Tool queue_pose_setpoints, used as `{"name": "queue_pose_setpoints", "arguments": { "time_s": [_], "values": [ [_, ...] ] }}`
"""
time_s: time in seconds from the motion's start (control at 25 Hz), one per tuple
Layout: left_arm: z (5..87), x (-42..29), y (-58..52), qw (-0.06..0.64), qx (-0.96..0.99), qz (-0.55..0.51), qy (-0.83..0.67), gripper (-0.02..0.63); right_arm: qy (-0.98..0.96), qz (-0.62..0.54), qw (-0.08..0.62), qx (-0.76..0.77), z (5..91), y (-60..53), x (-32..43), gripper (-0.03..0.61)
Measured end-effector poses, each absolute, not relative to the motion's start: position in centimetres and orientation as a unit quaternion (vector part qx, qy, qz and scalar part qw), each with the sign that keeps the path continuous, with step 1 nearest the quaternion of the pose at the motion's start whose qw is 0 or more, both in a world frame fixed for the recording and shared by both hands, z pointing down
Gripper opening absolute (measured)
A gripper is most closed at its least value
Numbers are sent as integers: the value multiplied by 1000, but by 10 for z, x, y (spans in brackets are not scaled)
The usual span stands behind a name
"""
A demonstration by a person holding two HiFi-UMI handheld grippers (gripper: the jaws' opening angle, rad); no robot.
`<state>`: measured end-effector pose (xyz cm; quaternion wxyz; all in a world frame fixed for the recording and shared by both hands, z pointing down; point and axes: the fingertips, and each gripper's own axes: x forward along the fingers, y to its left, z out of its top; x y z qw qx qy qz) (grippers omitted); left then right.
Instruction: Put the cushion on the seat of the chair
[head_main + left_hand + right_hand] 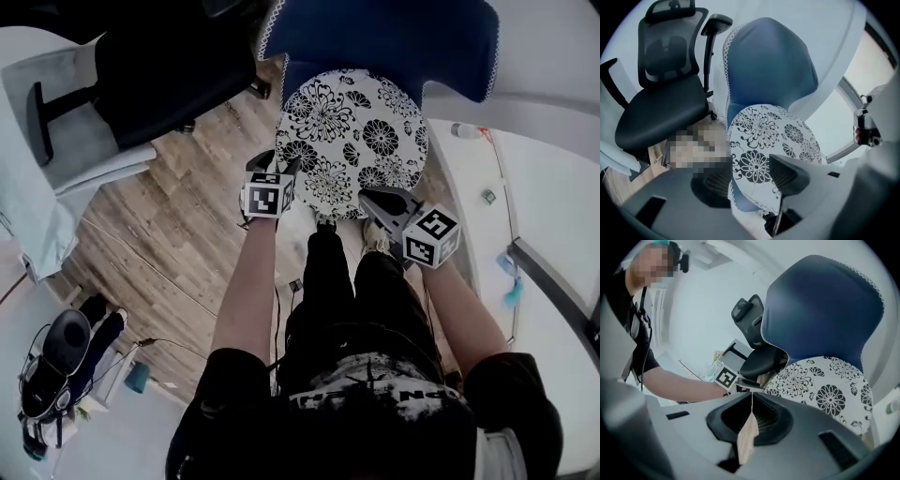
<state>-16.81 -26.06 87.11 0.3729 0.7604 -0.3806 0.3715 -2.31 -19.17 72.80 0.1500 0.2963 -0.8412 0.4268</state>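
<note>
Your arms reach forward to both grippers at the near rim of the cushion [354, 136]. Left gripper [276, 169]: jaws stand apart, and by the look of it they pinch the cushion's near-left rim between them. Right gripper [375, 201]: jaws pressed together, nothing in them, just beside the near-right rim. The cushion lies on the seat of the blue chair [375, 37], against its back. Placement looks essentially done; left release and withdrawal remain. No containers in view.
</note>
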Motion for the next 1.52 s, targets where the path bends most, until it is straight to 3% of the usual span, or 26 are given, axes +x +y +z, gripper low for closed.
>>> {"name": "queue_pose_setpoints", "arguments": {
  "time_s": [0.16, 0.48, 0.92, 1.52],
  "values": [
    [817, -156, -265, 357, 786, 344, -369, 238, -837, 431, 133, 308, 703, -206, -24, 20],
    [696, -126, -282, 285, 848, 282, -347, 21, -847, 382, 135, 343, 630, -245, -18, 20],
    [544, -104, -295, 234, 890, 174, -349, 15, -884, 250, 145, 367, 522, -265, 1, 20],
    [425, -70, -287, 132, 934, 152, -296, 15, -899, 161, 48, 405, 405, -257, 26, 18]
  ]
}}
